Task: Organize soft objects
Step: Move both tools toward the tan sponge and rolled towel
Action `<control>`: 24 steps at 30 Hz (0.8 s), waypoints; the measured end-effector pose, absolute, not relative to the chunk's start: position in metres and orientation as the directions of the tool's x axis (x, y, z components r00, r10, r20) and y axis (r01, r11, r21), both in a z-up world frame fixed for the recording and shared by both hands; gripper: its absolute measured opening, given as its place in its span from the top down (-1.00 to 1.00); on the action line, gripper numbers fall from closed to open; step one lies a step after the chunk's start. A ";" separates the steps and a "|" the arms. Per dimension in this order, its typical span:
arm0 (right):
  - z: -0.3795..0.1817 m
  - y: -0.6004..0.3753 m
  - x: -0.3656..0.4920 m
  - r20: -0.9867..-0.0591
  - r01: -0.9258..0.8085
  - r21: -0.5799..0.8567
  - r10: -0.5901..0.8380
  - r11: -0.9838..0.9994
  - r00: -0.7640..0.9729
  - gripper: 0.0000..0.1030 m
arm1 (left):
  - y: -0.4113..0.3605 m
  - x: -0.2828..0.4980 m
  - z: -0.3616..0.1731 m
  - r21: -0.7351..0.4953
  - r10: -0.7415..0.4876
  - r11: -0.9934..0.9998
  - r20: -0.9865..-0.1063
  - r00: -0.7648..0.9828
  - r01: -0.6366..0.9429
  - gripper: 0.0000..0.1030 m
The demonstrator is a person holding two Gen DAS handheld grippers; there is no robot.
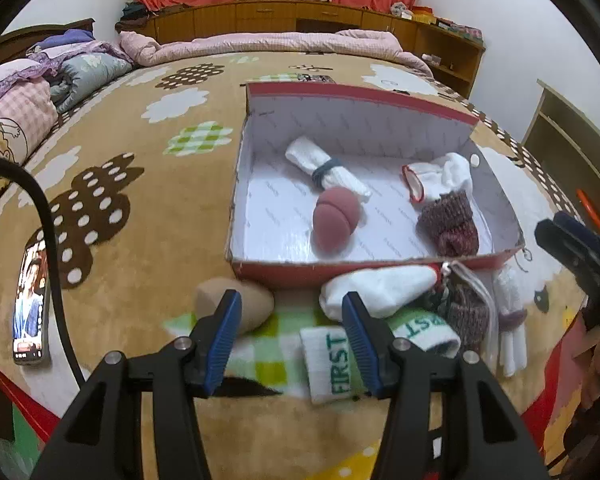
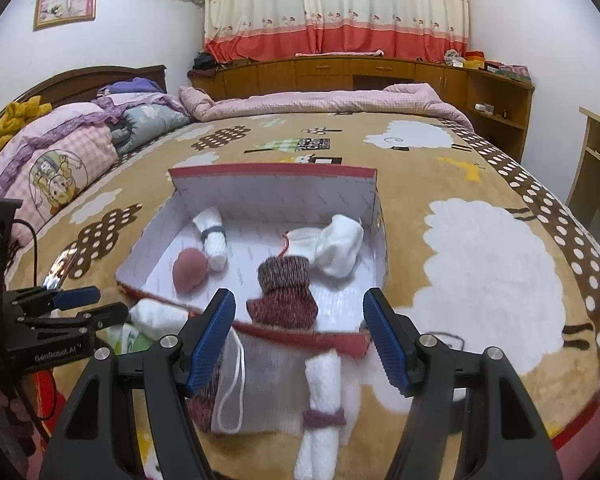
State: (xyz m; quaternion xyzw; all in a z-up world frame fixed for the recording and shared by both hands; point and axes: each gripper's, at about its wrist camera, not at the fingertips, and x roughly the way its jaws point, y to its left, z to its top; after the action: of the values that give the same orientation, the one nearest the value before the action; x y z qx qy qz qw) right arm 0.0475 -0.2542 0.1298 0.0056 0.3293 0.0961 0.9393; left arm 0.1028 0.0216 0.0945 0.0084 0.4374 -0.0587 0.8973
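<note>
A red box (image 1: pixel 256 270) with a white inside lies on the bed; it also shows in the right wrist view (image 2: pixel 300 334). It holds a pink sponge (image 1: pixel 334 222), a rolled white towel (image 1: pixel 324 168), a maroon knit piece (image 1: pixel 448 220) and white socks (image 1: pixel 444 178). In front of it lie a tan sponge (image 1: pixel 256 306), a white sock (image 1: pixel 380 286), a "FIRST" sock (image 1: pixel 328 360), a mesh bag (image 2: pixel 236 384) and a banded white towel roll (image 2: pixel 320 400). My left gripper (image 1: pixel 292 340) is open and empty above the "FIRST" sock. My right gripper (image 2: pixel 300 336) is open and empty over the box's front wall.
A phone (image 1: pixel 30 304) lies on the brown blanket at the left. Folded quilts (image 2: pixel 60 160) are piled at the bed's head. Wooden cabinets (image 2: pixel 360 72) line the far wall. A black cable (image 1: pixel 48 240) runs by the phone.
</note>
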 end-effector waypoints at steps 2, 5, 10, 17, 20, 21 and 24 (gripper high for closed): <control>0.128 -0.255 0.041 -0.621 -0.178 0.066 0.180 0.982 0.763 -0.32 | 0.023 0.099 0.092 -0.040 -0.099 0.993 -0.790 0.606 0.111 -0.07; 0.123 -0.257 0.034 -0.632 -0.177 0.057 0.173 0.983 0.756 -0.32 | 0.025 0.095 0.088 -0.050 -0.104 0.993 -0.796 0.596 0.106 -0.07; 0.113 -0.262 0.024 -0.652 -0.167 0.081 0.179 0.983 0.737 -0.32 | 0.027 0.092 0.080 -0.086 -0.133 0.990 -0.813 0.566 0.108 -0.07; 0.100 -0.265 0.012 -0.675 -0.166 0.070 0.170 0.984 0.718 -0.32 | 0.029 0.088 0.070 -0.110 -0.148 0.989 -0.825 0.546 0.103 -0.07; 0.096 -0.267 0.010 -0.681 -0.164 0.070 0.167 0.984 0.713 -0.32 | 0.039 0.090 0.071 -0.096 -0.119 0.993 -0.821 0.558 0.071 -0.07; 0.094 -0.267 0.010 -0.685 -0.163 0.074 0.170 0.984 0.709 -0.32 | 0.042 0.090 0.071 -0.087 -0.106 0.994 -0.821 0.561 0.061 -0.07; 0.089 -0.269 0.011 -0.694 -0.159 0.085 0.173 0.984 0.699 -0.32 | 0.050 0.094 0.069 -0.076 -0.085 0.996 -0.822 0.563 0.040 -0.07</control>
State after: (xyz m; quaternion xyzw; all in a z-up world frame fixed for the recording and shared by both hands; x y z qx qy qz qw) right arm 0.0109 -0.2686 0.0893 0.0094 0.3773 0.0901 0.9217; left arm 0.0944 0.0501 0.0692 -0.0243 0.4660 -0.0354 0.8837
